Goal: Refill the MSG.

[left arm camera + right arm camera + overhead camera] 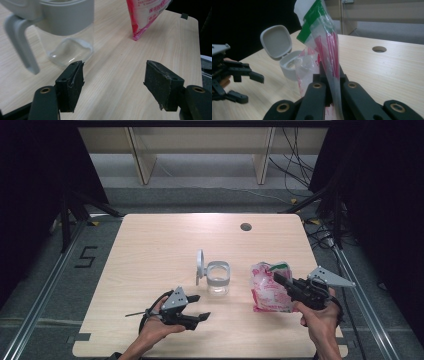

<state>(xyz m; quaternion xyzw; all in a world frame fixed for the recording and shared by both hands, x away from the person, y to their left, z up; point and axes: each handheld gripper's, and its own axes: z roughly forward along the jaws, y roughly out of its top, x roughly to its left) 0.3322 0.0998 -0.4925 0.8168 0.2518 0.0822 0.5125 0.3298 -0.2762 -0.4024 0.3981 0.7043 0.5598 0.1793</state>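
Near the tabletop's front-right corner, the right gripper [281,281] has its jaws pinching the pink bag [269,287], standing upright. Open-lidded clear jar [218,278] sits just left of it at mid-table; the left gripper [199,307], jaws spread, waits just in front.

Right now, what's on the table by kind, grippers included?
Clear container with grey flip lid, open: 1
Red-and-white plastic bag, green at its top: 1
Grippers: 2, left gripper and right gripper
Total: 4
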